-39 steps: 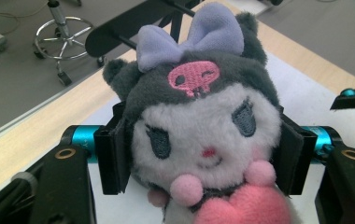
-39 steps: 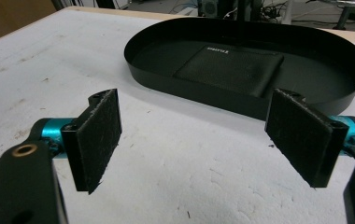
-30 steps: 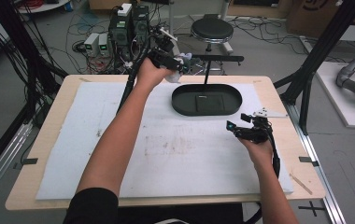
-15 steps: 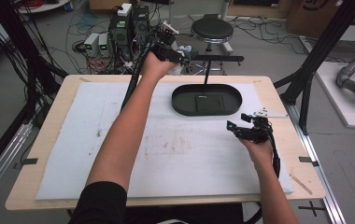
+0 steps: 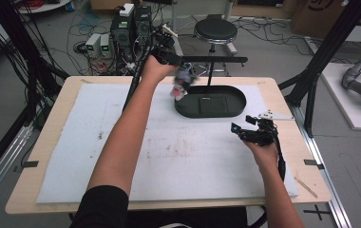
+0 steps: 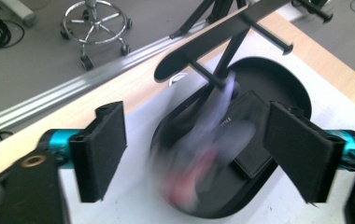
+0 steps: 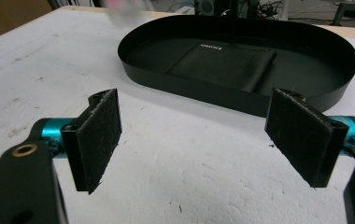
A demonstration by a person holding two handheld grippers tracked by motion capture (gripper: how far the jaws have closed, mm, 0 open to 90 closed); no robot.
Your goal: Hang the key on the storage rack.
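Left gripper view: blurred object (image 6: 203,154) unidentifiable above tray (image 6: 301,100); both hand-held grippers apart.

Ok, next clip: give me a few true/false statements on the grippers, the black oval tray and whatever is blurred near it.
1. The left gripper has its jaws wide apart. True.
2. A blurred pale and pink object is beside the black oval tray. True.
3. The right gripper is clamped on the tray's rim. False: its jaws are open, short of the tray.
4. The tray is empty. False: a flat black rectangular pad lies in it.
5. A black T-shaped stand rises at the tray's far side. True.
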